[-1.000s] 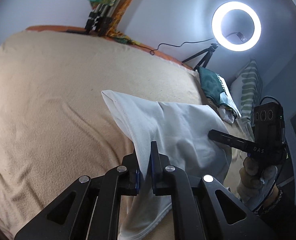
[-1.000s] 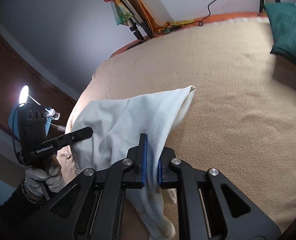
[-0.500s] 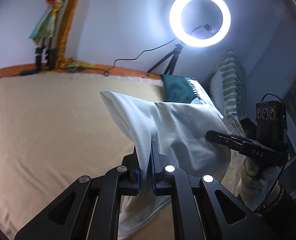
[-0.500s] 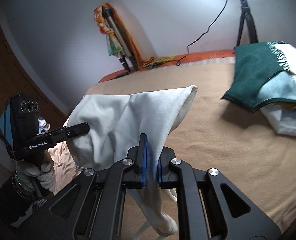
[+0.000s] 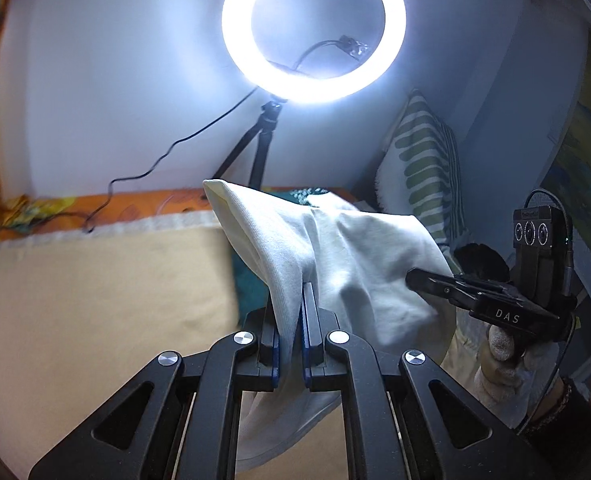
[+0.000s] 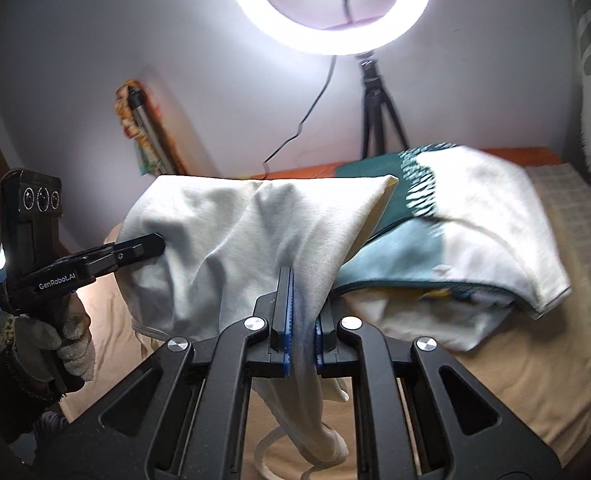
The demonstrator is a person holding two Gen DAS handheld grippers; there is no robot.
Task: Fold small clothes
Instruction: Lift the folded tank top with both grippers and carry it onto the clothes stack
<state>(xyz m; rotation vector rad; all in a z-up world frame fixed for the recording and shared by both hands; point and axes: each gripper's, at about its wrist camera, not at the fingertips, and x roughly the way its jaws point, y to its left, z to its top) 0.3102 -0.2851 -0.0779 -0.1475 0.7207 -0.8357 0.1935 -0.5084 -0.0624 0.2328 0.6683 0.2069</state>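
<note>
White cloth [image 5: 347, 264] hangs above the bed [image 5: 95, 300], both grippers [image 5: 289, 320] [image 6: 301, 312] pinching it; only the right view shows a folded pile [image 6: 475, 240], seemingly clothes.

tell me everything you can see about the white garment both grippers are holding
The white garment looks like soft knit cotton with a stitched hem, wrinkled and draped. It hangs in the air above the tan bed, pinched between the left gripper and the right gripper, each shut on an edge, with loose ends dangling below.

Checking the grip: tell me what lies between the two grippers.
The white cloth, spanning from left gripper to right gripper; right wrist view.
</note>
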